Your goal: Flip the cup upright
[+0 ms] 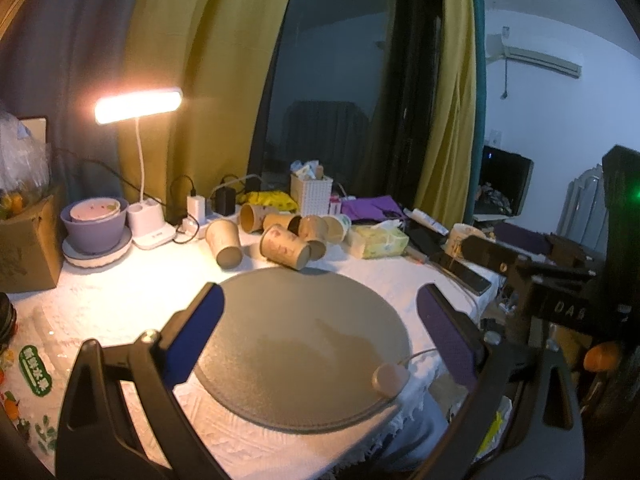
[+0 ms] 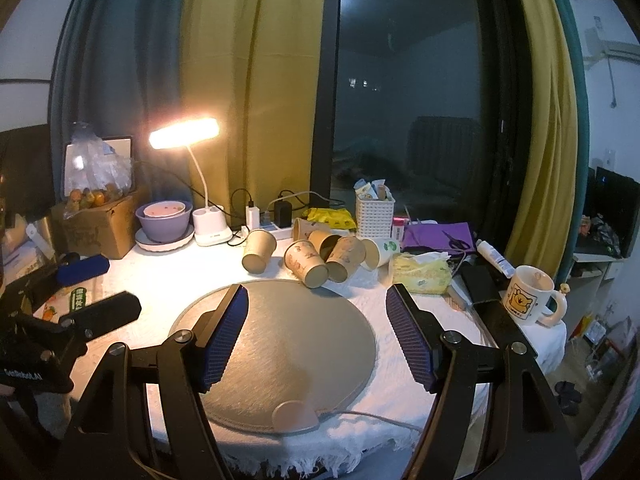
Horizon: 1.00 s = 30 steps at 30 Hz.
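Both tools hang above the near half of the surface (image 2: 160, 280), which is covered by a white textured cloth. The left tool (image 1: 320, 332) has its blue-padded fingers spread wide with nothing between them, and the right tool (image 2: 318, 332) is likewise spread wide and holds nothing. Under both lies a round grey mat (image 2: 288, 340) with a small white plug-like tab (image 2: 296, 416) and thin cable at its near edge.

The brown paper cups (image 2: 312, 256) lie in a loose cluster just past the far edge of the mat, toward the back middle of the surface. Most are tipped on their sides with their bases toward the cameras; the leftmost brown paper cup (image 2: 258, 250) stands apart from the heap, tilted with its mouth away. A white paper cup with a green mark (image 2: 380, 252) lies on its side at the right end of the cluster, beside a yellow-green tissue pack (image 2: 420, 274).

At the back left corner a lit white desk lamp (image 2: 186, 134) stands next to a purple bowl on a white plate (image 2: 162, 222) and a cardboard box (image 2: 96, 228). A white woven basket (image 2: 374, 210) sits at the back edge behind the cups. Near the right edge stands a white mug with a yellow cartoon print (image 2: 528, 296), upright.
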Motion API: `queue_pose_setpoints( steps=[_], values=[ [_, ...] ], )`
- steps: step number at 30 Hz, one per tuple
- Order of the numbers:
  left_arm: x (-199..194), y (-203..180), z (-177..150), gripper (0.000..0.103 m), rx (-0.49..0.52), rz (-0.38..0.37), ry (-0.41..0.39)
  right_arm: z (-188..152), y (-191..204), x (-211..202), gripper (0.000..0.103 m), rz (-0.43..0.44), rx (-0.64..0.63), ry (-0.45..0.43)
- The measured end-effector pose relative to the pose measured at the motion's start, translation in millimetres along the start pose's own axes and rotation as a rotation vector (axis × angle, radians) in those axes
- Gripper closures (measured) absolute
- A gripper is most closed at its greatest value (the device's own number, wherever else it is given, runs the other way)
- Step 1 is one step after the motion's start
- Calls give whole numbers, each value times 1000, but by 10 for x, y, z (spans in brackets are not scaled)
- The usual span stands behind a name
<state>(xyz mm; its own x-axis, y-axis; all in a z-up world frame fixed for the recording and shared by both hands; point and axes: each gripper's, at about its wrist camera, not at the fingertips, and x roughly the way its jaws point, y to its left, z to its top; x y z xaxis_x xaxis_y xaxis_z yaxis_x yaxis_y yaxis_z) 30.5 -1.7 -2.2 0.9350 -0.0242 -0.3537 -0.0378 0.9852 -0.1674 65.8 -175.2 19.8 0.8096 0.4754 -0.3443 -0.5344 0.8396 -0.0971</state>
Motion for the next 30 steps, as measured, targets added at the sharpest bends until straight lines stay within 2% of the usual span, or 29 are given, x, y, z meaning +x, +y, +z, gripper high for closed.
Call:
queue_pose_setpoints(
  steps=[15,22,30],
  values=[
    [1007,431,213,5,-34,68,134,145,-229,1059,28,57,11,111],
    [1538,594,336,5,-71,60,184,192,-320,1561,28,82,9,151],
    [2098,545,416,5,-99,33,237,212,-549,2044,28,79,-3,183]
  ],
)
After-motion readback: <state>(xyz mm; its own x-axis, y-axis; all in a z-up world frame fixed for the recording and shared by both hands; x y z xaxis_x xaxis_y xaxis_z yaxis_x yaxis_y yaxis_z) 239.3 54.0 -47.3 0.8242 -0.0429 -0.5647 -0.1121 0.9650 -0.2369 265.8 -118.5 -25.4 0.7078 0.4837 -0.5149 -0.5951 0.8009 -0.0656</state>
